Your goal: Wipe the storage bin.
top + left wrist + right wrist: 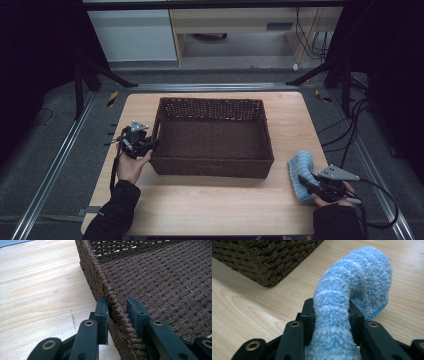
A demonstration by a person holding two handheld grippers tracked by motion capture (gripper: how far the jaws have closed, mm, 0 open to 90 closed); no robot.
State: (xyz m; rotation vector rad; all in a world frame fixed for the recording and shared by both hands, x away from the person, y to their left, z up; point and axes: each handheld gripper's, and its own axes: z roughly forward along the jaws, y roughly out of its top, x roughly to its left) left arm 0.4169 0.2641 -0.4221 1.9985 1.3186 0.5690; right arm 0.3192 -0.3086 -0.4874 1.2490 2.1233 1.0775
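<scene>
On the right edge of the table (210, 210), the right gripper (331, 315) has its jaws pinched around a fluffy blue slipper (362, 277), which sits on the wood just off the basket's near right corner. Over on the other side, the left gripper (117, 312) straddles the left rim of the brown wicker basket (155, 277), one jaw outside and one inside; the outer pad is right on the weave and the inner one looks a hair off, so I'd call it a clamp that steadies the thing. Looks to me like the pick-up step. The next move probably needs a lift high enough to clear the basket wall, then a carry over the empty inside without the slipper flopping loose.
</scene>
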